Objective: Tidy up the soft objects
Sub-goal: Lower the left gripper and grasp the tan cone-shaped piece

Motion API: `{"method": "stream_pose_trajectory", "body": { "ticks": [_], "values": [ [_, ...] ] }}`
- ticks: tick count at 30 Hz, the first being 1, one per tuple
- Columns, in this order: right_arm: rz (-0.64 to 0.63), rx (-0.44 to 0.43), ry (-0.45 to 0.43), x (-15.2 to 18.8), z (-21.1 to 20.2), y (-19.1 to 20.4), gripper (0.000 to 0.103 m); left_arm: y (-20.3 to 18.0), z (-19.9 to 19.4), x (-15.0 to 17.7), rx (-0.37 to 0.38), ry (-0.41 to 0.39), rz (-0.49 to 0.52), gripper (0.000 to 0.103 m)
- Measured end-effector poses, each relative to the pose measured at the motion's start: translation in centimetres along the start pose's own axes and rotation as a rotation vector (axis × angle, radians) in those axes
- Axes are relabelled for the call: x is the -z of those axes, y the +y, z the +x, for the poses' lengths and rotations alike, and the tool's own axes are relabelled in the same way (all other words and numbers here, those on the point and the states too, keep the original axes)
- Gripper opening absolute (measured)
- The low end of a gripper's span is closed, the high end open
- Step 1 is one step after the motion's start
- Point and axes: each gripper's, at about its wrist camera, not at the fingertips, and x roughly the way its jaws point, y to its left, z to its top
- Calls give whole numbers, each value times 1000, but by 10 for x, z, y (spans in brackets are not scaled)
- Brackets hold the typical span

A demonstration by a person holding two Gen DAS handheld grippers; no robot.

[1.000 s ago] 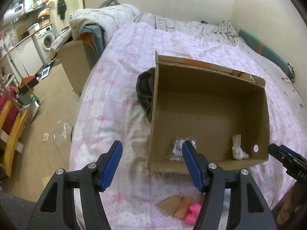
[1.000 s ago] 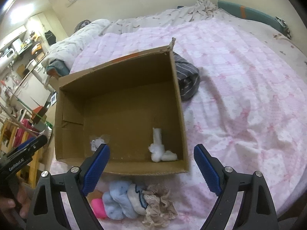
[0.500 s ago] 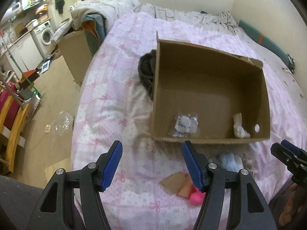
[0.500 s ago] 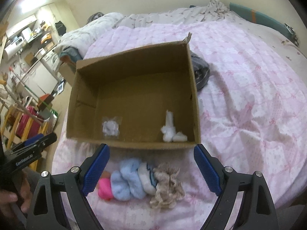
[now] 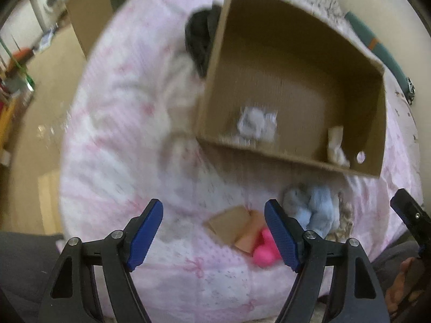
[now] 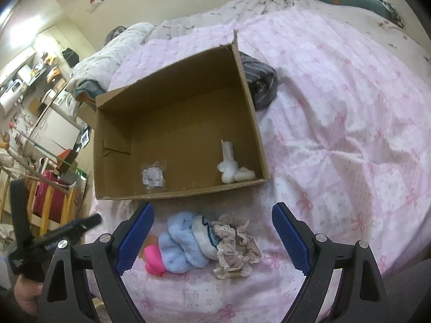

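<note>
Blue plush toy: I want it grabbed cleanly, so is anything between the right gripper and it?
Nothing visible does. The blue plush toy lies on the pink quilt below the open right gripper, with the pink toy and lace scrunchie touching its sides.

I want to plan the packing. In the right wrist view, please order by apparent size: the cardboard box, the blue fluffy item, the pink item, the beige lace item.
1. cardboard box
2. blue fluffy item
3. beige lace item
4. pink item, partly hidden, so unsure
</note>
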Motion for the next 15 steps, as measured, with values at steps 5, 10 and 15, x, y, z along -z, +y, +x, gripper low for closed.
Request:
{"method": "stream_pose_trajectory", "body": {
  "ticks": [5, 10, 15],
  "values": [
    [13, -8, 32, 1, 8, -1, 95, -3, 41, -4, 48, 146, -14, 66],
    [18, -6, 56, 1, 15, -3, 95, 0, 61, 1, 66, 230, -64, 50],
    [37, -8, 69, 1, 19, -6, 95, -6, 69, 6, 112, 274, -59, 27]
  ]
}}
